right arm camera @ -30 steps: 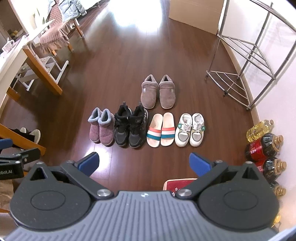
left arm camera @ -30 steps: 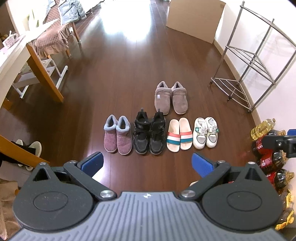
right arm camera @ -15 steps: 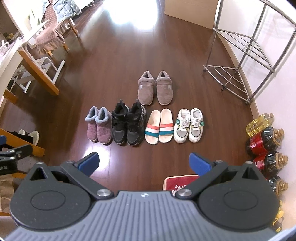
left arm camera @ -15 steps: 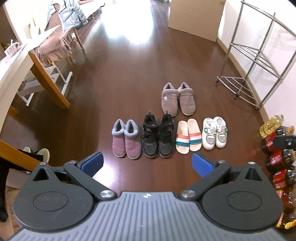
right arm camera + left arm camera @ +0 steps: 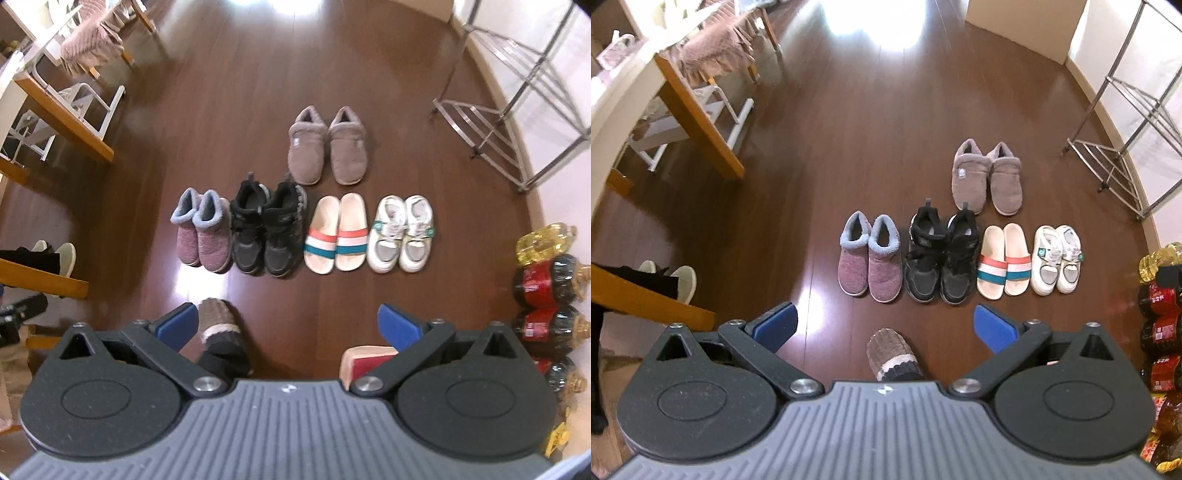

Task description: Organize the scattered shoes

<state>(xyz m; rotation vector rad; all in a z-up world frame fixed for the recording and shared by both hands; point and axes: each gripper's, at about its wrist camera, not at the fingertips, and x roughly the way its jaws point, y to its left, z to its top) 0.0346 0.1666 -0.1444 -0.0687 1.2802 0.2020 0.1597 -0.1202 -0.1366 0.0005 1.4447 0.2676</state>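
Both tongs, left [image 5: 884,325] and right [image 5: 286,323], hang wide and empty over the floor [image 5: 886,110]. 5 shoe pairs [image 5: 925,254] sit lined up toes-near, so the tidying looks pretty much finished.

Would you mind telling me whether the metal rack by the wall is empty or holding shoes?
Empty. The metal rack shows bare shelf bars in both views, while all five pairs, such as the black sneakers, sit on the wooden floor.

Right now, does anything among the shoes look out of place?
Mostly tidy. Only the grey-brown slippers break the line: they sit alone behind the row, beyond the black sneakers and striped slides.
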